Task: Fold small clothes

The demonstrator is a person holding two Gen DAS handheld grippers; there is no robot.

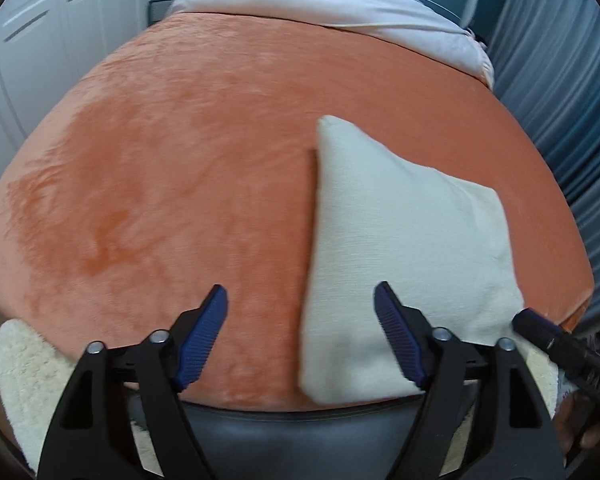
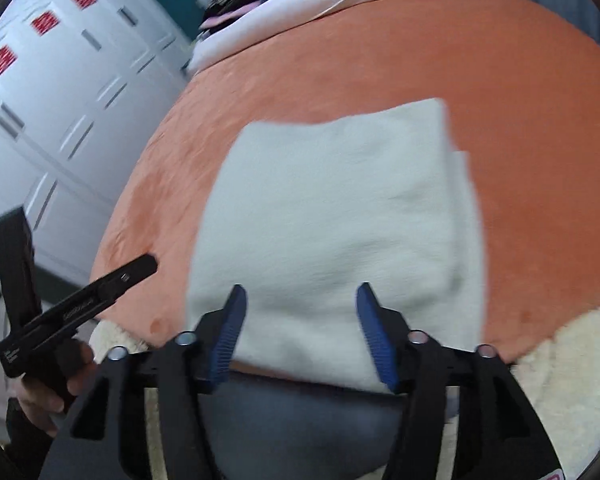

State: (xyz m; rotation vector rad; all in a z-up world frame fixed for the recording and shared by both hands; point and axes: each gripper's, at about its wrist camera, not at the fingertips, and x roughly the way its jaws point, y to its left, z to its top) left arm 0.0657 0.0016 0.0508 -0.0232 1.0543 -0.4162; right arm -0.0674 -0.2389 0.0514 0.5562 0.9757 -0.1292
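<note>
Nearby, a folded cream cloth (image 2: 332, 216) lies on the orange blanket (image 1: 160, 168) — both grippers, left (image 1: 300, 336) and right (image 2: 300, 332), gape wide, empty; the cloth's near edge is hidden.

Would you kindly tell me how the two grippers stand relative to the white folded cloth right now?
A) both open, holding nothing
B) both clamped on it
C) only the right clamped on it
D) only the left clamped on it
A: the left gripper and the right gripper both show spread jaws with nothing between them, while the white folded cloth lies flat on the orange blanket.
</note>
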